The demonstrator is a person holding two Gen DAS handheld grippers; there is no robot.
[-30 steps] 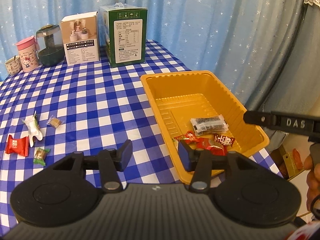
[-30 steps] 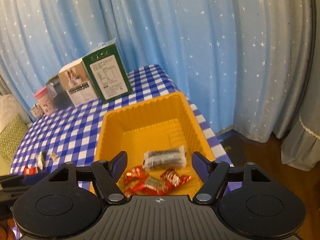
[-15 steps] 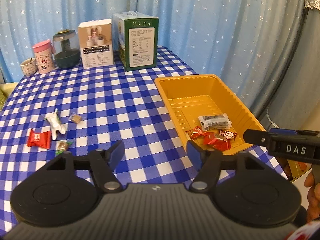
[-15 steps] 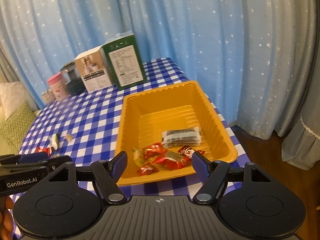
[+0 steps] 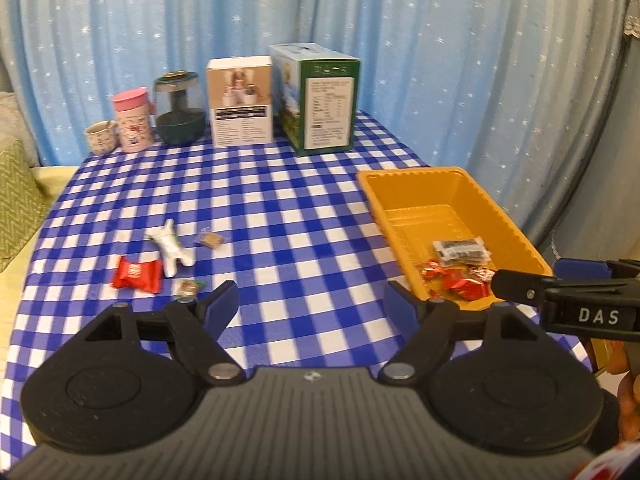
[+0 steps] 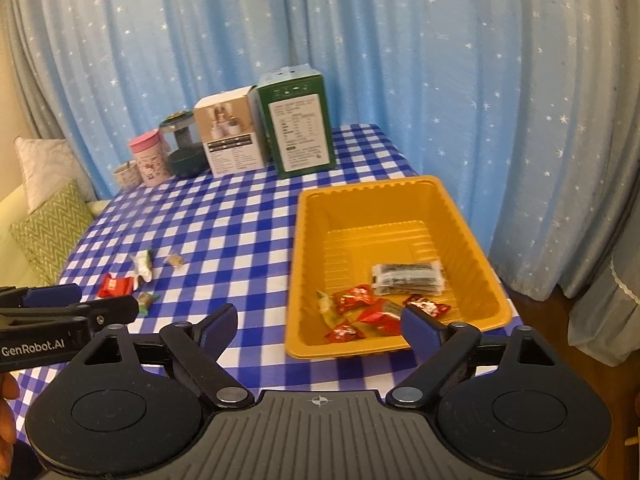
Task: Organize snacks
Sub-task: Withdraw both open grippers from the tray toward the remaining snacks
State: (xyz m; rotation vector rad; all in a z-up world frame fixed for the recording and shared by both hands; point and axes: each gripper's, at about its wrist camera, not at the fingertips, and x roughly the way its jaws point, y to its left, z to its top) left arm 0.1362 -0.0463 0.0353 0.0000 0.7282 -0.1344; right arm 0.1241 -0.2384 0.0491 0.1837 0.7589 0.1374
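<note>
An orange tray [image 5: 404, 182] [image 6: 372, 190] stands at the table's right edge and holds a dark snack pack [image 6: 408, 278] and several red candies [image 6: 354, 294]. Loose on the cloth to the left lie a red candy [image 5: 136, 274] [image 6: 114, 285], a white wrapper [image 5: 172, 246] [image 6: 143, 266], a small brown sweet [image 5: 210, 240] [image 6: 175, 260] and a green-ended sweet [image 5: 188, 288] [image 6: 146, 300]. My left gripper [image 5: 312, 306] is open and empty above the table's near edge. My right gripper [image 6: 320, 326] is open and empty in front of the tray.
At the back stand a green box [image 5: 320, 100], a white box [image 5: 240, 102], a dark glass jar [image 5: 178, 110], a pink cup [image 5: 132, 120] and a small mug [image 5: 100, 136]. Blue starred curtains hang behind. Cushions [image 6: 48, 224] lie to the left.
Both grippers have pulled back and up from the tray, so more of the table shows. The left gripper's jaws have opened wider. The snacks have not moved.
</note>
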